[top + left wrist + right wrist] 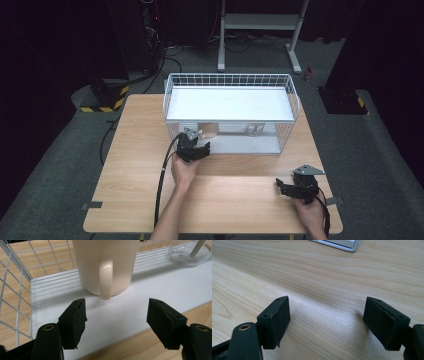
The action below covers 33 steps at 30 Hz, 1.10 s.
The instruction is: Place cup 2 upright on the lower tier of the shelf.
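The cream mug (107, 265) stands upright on the white lower shelf (155, 290) of the wire rack (230, 80), close to the shelf's front edge, with its handle turned straight out toward the left gripper (116, 315). That gripper's jaws stand apart with nothing between them; the handle sits just beyond the pads, not touching either one. A strip of bare white shelf lies between the mug's foot and the shelf lip, and past the lip the wooden table (140, 165) begins. To the mug's left the rack's wire side wall closes in near the shelf's end, so there is little room on that side. To its right the shelf runs open as far as a clear glass dish (190, 255) with a pale stick in it, well apart from the mug.

From the high view, the left gripper (196, 147) sits at the rack's open front. The right gripper (290, 187) rests low over the table near the right front corner, well apart from the rack, jaws spread and holding nothing, with bare wood all around it.
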Each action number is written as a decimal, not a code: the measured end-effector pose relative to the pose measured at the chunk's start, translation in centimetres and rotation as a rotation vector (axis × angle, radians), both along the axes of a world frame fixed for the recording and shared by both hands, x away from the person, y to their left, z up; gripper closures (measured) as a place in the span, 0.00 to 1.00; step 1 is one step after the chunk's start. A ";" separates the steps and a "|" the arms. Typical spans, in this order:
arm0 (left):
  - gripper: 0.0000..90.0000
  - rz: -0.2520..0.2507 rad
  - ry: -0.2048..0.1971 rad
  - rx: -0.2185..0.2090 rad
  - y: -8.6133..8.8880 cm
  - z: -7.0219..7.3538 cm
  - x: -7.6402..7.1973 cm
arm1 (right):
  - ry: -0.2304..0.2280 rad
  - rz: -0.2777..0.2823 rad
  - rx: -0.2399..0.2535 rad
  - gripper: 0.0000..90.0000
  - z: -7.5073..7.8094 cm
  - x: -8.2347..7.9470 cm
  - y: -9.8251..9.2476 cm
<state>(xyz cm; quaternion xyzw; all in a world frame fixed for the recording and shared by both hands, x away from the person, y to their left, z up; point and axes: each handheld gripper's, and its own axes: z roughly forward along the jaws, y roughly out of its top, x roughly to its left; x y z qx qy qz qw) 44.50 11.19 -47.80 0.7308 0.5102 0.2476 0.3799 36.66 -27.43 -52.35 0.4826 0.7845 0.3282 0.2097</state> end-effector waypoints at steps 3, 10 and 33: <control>0.36 -0.003 -0.011 -0.005 0.1 0.3 -0.2 | 0.000 0.000 0.000 0.24 0.0 0.0 0.0; 0.36 -0.014 -0.020 -0.009 0.5 0.9 -0.6 | 0.000 0.000 0.000 0.24 0.0 0.0 0.0; 0.35 -0.044 -0.028 -0.027 0.7 1.8 -1.7 | 0.000 0.000 0.000 0.24 0.0 0.0 0.0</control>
